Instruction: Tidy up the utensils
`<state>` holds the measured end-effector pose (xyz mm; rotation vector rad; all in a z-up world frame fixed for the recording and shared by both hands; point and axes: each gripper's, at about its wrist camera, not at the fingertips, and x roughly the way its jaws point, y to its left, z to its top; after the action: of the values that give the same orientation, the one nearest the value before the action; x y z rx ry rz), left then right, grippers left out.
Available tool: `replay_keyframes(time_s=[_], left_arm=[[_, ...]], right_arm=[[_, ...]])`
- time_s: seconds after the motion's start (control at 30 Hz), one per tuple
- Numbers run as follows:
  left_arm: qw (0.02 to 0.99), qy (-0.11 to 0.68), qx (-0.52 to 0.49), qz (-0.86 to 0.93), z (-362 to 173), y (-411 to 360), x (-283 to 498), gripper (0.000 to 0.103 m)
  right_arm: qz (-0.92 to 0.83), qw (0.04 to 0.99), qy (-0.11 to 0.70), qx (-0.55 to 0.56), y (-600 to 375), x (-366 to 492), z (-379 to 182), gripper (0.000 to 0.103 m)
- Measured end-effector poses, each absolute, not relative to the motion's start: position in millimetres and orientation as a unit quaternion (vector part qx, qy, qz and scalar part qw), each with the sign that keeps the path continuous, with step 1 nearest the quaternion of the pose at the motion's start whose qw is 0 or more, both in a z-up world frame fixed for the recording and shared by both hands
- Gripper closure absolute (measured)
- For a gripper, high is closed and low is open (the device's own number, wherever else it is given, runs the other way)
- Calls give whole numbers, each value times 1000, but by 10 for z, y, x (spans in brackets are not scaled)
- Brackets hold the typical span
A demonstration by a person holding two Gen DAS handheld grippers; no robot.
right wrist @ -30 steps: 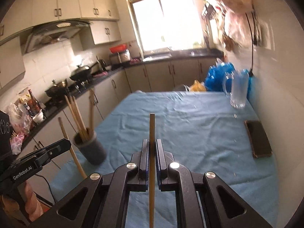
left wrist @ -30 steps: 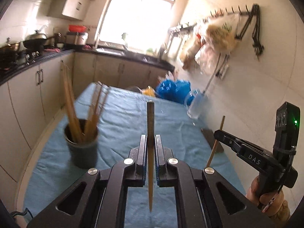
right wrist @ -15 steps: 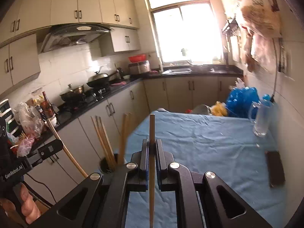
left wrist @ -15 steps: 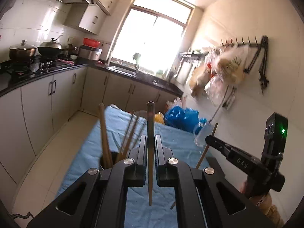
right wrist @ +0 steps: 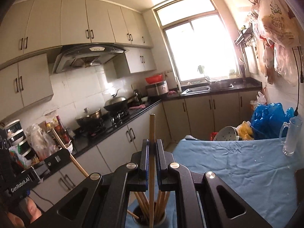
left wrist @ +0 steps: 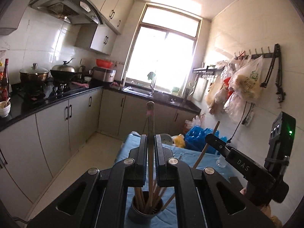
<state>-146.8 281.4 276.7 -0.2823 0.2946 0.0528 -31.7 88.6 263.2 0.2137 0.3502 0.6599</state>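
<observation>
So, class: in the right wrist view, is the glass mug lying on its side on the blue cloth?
No, the glass mug stands upright on the blue cloth.

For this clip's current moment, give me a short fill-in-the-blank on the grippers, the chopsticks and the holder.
1. Each gripper, left gripper and right gripper, is shut on a single ____.
2. The dark holder already contains several ____.
3. The holder stands on a table covered with a ____ cloth.
4. The glass mug stands ____ on the cloth.

Missing words: chopstick; chopsticks; blue; upright
</observation>
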Motion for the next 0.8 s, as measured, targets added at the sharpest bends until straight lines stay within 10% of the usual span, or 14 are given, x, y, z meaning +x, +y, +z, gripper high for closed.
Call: replay_keyframes(time_s=[0.6,0.8], left_arm=[[955,247,-160,31,2107,2800,-976,95],[958,233,-162,46,2126,2776,-1198,65]], right_arm=[[308,900,281,125,1018,147,1828,87],[302,902,280,133,892,104,1828,72]])
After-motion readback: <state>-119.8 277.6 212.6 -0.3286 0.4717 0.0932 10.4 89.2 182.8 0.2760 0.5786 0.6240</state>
